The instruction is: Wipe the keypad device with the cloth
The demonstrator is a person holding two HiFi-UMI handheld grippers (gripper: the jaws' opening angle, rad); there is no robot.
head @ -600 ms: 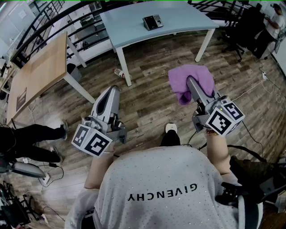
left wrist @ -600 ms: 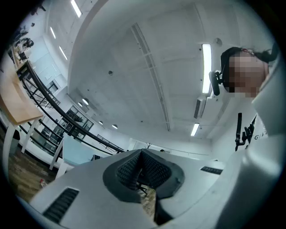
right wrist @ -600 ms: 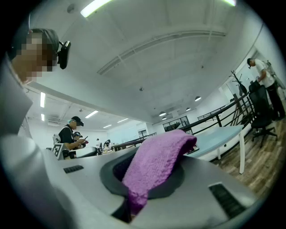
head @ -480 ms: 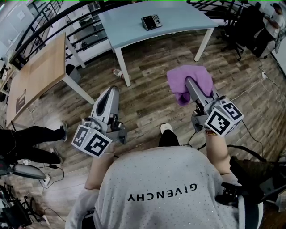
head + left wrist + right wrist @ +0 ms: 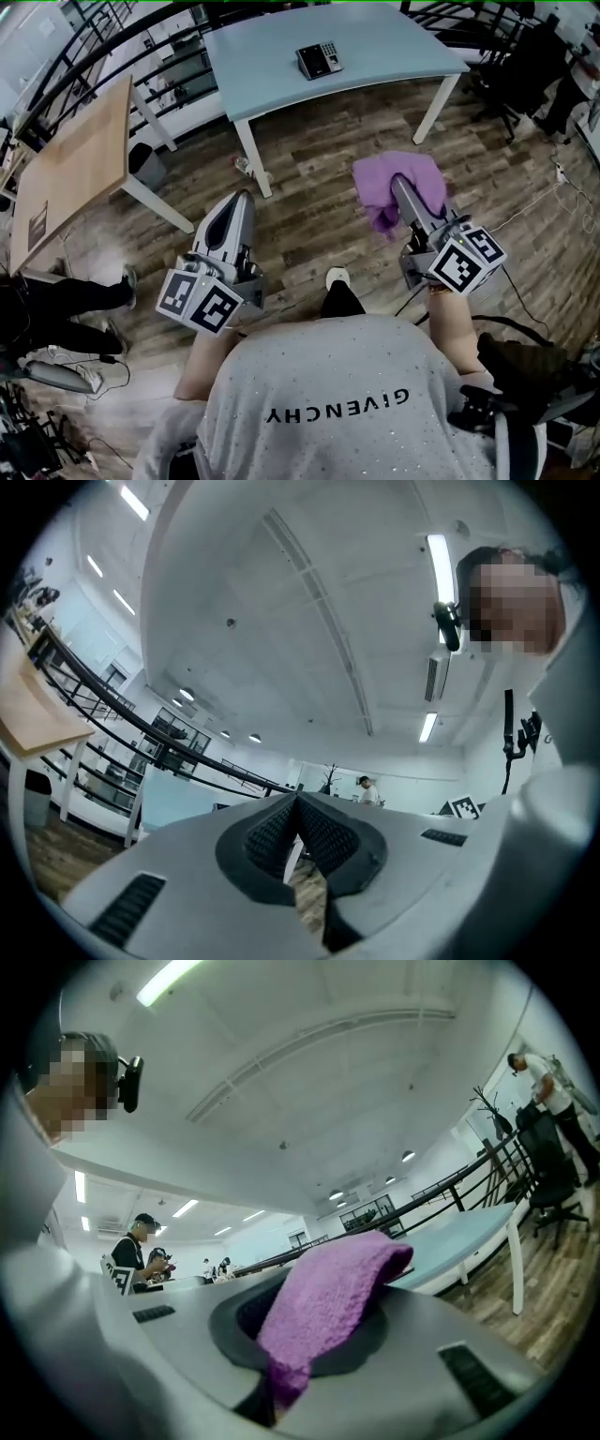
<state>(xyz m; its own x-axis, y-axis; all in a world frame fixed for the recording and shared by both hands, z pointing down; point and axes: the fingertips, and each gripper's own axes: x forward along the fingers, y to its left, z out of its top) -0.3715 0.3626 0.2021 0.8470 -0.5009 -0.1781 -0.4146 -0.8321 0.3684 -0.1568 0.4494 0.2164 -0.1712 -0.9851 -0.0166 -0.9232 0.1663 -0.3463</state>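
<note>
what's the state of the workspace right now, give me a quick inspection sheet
surface: light blue table, only the keypad device seen on it, ahead of both grippers
job's things: keypad device lies on the table; purple cloth is held above the floor, not yet at the device
clutter: small bottle-like item on the wood floor by a table leg
grippers: left gripper jaws together, nothing between; right gripper jaws shut on the cloth
cables: white cable on the floor at right
surroundings: wooden table at left, black office chairs at right
</note>
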